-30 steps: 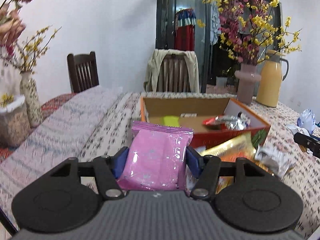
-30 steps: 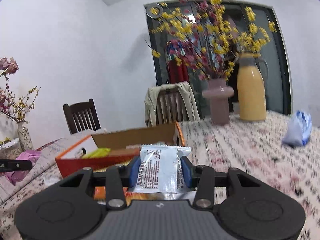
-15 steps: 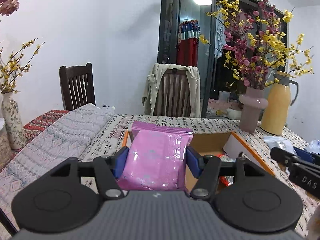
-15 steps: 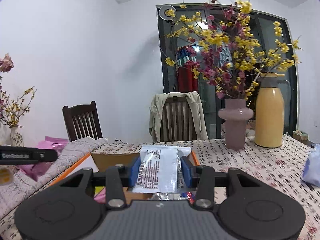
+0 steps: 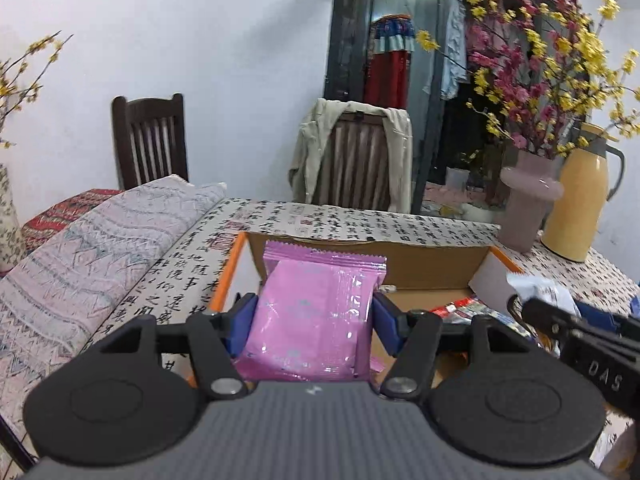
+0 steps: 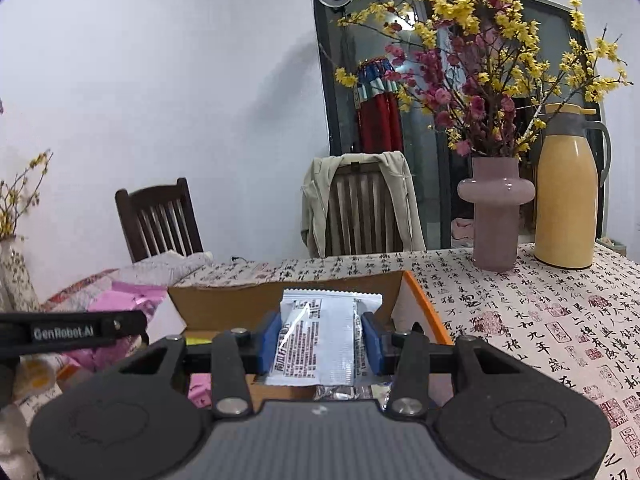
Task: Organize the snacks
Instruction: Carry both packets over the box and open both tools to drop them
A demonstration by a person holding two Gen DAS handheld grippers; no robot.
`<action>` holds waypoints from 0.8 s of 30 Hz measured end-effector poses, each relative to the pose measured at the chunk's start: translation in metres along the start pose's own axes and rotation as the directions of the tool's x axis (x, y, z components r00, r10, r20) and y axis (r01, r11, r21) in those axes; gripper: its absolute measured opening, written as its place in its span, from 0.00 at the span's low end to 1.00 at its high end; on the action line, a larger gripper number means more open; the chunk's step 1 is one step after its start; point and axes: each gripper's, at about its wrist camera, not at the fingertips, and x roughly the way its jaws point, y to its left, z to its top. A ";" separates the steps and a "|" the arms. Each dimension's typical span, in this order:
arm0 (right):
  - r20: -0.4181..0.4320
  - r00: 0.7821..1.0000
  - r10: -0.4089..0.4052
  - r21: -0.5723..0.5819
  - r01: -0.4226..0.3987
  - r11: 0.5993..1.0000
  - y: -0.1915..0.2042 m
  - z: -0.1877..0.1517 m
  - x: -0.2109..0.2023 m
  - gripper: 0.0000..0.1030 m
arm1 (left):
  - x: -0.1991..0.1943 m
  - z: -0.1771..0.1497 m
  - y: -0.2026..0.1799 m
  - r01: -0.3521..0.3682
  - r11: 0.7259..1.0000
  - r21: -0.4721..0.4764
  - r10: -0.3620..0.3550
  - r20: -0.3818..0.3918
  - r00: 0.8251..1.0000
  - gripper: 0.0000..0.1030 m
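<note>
- Now the glossy pink foil snack packet [image 5: 316, 316] stands upright, clenched between the blue pads of the left gripper [image 5: 314, 322], at the middle of the left wrist view, over the near left part of the open brown cardboard box with orange edges [image 5: 400, 268]
- The silver-white printed snack sachet [image 6: 324, 340] is pinched the same way by the right gripper [image 6: 322, 340], low in the right wrist view, above the same box with its back wall at 12 o'clock
- A second ago the box lay ahead of both tongs, with loose packets in front of it; both packets have since been carried over its opening, so I judge the drop is the step at hand
- Red and silver wrappers [image 5: 460, 308] already lie in the box at 3 o'clock of the pink packet
- Each tool shows in the other's view: "DAS" reads on the right one, "GenRobot.AI" on the left one
- The sachet bears dense black print too small to read; the white tablecloth with black calligraphy and red seals [image 6: 540, 320] spreads to 3 o'clock
- A pink ceramic vase [image 6: 496, 212] and yellow thermos jug [image 6: 568, 192] stand at 1 o'clock, well apart from the box
</note>
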 end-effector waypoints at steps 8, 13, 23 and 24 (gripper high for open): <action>-0.022 0.999 -0.024 -0.011 0.023 1.000 0.003 -0.008 0.003 0.43 | 0.002 -0.002 0.009 -0.012 0.999 -0.048 0.012 0.005 1.000 0.66; -0.012 0.998 -0.057 0.013 0.057 0.998 -0.002 -0.008 -0.002 0.82 | -0.012 -0.001 0.017 -0.027 0.995 -0.098 0.033 0.054 0.998 1.00; 0.056 0.995 -0.087 0.031 0.085 0.996 -0.003 -0.007 -0.016 1.00 | -0.024 0.003 0.023 -0.070 0.985 -0.157 0.083 0.077 0.994 1.00; 0.059 0.994 -0.088 0.030 0.086 0.996 -0.003 -0.007 -0.016 1.00 | -0.023 0.003 0.024 -0.073 0.984 -0.161 0.084 0.067 0.994 1.00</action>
